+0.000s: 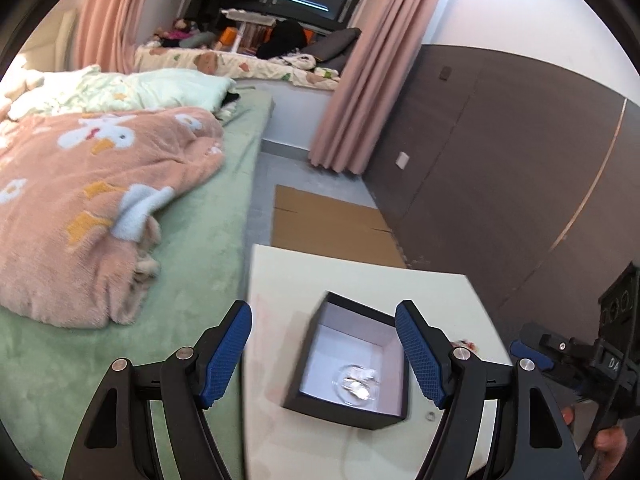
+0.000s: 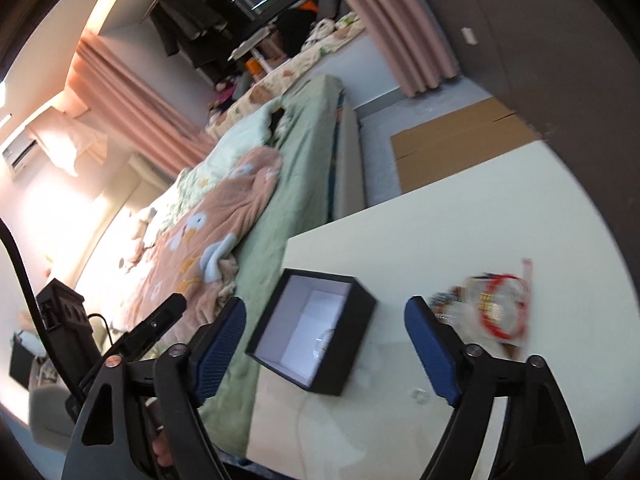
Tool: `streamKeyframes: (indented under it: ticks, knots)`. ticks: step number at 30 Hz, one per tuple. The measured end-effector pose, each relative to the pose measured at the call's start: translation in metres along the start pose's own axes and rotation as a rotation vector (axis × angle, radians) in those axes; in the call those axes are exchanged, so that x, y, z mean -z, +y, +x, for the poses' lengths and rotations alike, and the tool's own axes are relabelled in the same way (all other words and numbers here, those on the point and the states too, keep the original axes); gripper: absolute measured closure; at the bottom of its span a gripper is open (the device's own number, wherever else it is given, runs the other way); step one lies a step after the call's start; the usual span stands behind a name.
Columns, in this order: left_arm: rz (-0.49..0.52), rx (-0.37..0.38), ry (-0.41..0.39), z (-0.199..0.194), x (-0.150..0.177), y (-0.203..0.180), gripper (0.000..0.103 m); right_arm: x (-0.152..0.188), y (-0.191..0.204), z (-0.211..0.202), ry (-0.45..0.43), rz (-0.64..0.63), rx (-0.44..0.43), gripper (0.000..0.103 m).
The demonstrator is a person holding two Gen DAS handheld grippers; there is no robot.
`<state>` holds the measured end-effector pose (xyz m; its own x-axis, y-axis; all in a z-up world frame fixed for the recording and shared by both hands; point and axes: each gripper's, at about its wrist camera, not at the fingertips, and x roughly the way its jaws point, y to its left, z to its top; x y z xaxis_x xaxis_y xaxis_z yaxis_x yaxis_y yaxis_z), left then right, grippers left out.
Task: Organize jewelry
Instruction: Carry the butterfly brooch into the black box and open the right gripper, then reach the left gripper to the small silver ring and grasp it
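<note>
While we hover over the table (image 1: pixel 280 280) | both grippers (image 1: pixel 324 356) (image 2: pixel 326 350) gape, empty | box (image 1: pixel 352 364) holds a bagged piece (image 1: pixel 358 385)

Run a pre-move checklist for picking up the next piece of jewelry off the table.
1. Black box open, inside reachable: ok.
2. Clear bag of jewelry already in the box: ok.
3. Left gripper jaws apart, nothing held: ok.
4. Right gripper jaws apart, nothing held: ok.
5. Next piece, red-and-gold bagged item, lying on the white table apart from the box: ok, though blurred.
6. Small ring-like piece near the box, exact type: cannot tell.
</note>
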<state>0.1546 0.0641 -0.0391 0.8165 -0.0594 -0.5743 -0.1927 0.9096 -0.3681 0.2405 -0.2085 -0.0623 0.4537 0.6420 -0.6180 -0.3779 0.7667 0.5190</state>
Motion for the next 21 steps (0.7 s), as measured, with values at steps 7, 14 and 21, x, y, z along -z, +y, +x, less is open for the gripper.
streamKeyframes:
  ticks: [7, 14, 21]
  knots:
    - [0.086, 0.057, 0.040, 0.003, 0.015, -0.037, 0.028, 0.007, -0.025, -0.029, -0.002, 0.029, 0.082, 0.019]
    - [0.227, 0.105, 0.096, 0.012, 0.040, -0.082, 0.028, 0.013, -0.051, -0.054, -0.017, 0.049, 0.147, 0.019]
    - [0.280, 0.143, 0.177, 0.029, 0.060, -0.101, 0.038, 0.018, -0.069, -0.063, 0.015, 0.052, 0.209, 0.019]
